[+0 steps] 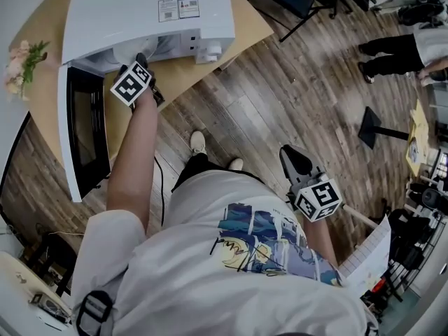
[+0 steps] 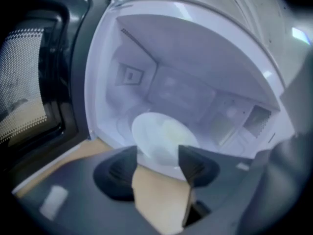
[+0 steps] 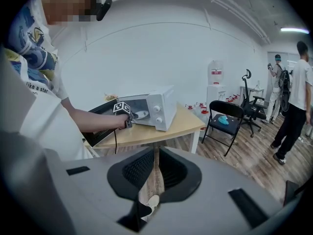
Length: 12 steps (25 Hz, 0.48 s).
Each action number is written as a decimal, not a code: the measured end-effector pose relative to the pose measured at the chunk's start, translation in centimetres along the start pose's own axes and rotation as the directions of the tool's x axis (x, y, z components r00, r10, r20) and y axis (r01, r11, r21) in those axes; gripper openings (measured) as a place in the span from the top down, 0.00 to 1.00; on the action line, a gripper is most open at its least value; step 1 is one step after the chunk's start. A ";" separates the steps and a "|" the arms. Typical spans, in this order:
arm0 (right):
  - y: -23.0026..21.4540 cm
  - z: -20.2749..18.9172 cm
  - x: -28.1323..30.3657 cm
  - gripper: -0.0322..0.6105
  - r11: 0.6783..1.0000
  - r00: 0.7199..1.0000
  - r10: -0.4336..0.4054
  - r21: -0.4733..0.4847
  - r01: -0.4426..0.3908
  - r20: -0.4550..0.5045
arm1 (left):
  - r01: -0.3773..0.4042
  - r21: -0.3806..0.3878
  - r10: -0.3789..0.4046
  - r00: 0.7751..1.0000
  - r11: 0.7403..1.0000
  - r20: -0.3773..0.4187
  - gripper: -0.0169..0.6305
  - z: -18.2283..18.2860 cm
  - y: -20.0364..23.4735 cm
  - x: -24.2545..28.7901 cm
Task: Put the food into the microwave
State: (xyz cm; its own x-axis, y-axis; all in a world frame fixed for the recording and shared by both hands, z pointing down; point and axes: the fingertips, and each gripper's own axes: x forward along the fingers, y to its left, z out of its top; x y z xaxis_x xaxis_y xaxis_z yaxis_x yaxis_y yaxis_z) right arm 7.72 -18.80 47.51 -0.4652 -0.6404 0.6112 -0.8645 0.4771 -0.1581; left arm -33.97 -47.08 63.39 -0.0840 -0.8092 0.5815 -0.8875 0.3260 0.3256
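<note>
Left gripper (image 2: 157,155) outstretched, jaws opening, empty, right gripper (image 3: 154,156) jaws close together

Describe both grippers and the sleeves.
The left gripper and right gripper have grey bodies, black ribbed pads and a white cube with black square markers. Short white T-shirt sleeves. The left's jaws are opening, a white plate's rim between them.

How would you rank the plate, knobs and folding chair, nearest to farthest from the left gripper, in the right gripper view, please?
1. Plate, its rim between the left gripper's opening jaws, inside the microwave.
2. Knobs, on the microwave's right front.
3. Folding chair, far right, past the table.
</note>
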 end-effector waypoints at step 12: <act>0.3 -1.1 -3.4 0.92 0.997 0.995 0.065 -0.044 -0.062 0.082 | 0.089 0.091 -0.097 0.992 0.992 0.085 0.60 0.1 -1.9 -9.1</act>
State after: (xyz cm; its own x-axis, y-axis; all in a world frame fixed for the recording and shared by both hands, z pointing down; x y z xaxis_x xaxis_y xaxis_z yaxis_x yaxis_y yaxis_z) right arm 9.23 -15.80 46.21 -0.5344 -0.6552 0.5340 -0.8251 0.5414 -0.1615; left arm -31.56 -40.41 57.43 -0.0355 -0.8756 0.4818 -0.9289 0.2067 0.3073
